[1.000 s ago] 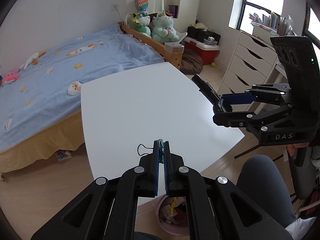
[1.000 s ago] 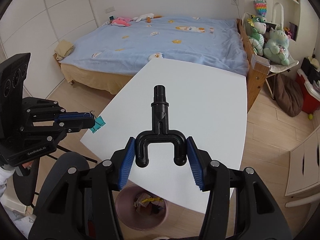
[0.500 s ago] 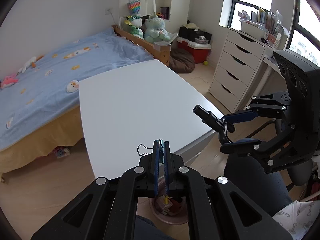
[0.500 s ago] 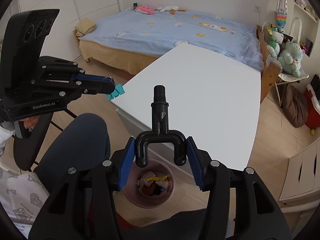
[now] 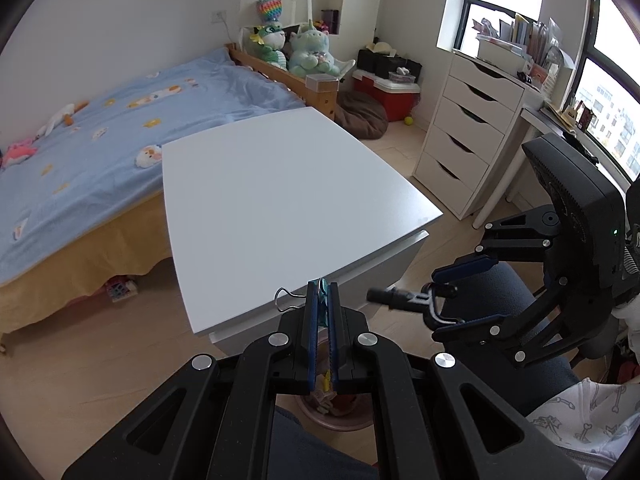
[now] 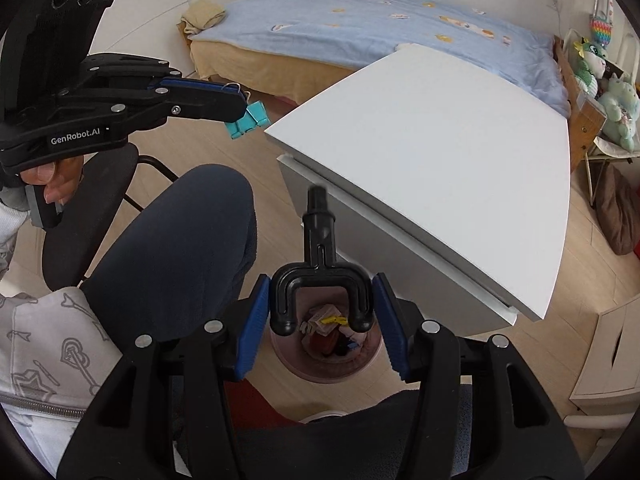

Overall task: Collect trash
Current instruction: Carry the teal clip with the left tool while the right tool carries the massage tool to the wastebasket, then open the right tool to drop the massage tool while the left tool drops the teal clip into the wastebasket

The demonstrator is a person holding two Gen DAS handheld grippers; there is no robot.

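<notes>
We've got the right claw (image 6: 320, 320) hanging right over the pink bin (image 6: 326, 344) on the floor by the desk (image 6: 440, 140), and its jaws are opening with the black forked part (image 6: 319, 276) sitting between them, pads no longer pressing on it, so it looks about ready to fall in. The left claw (image 5: 323, 300) is clamped tight on a teal binder clip (image 6: 246, 120), held out over the floor and our knee (image 6: 180, 240), not over the bin yet. Stuff we reckon could go sideways: the part's long stem sticks out past the bin's rim toward the desk, so it might tip as it falls and clip the edge or bounce onto the floor. Also the clip could get let go too early and land on the knee. View-wise, the right wrist camera shows straight down into the bin and the clip's teal body; the left one mostly hides the bin behind its own claw and shows just the clip's wire loop (image 5: 286, 300), but does show the right claw side-on.
</notes>
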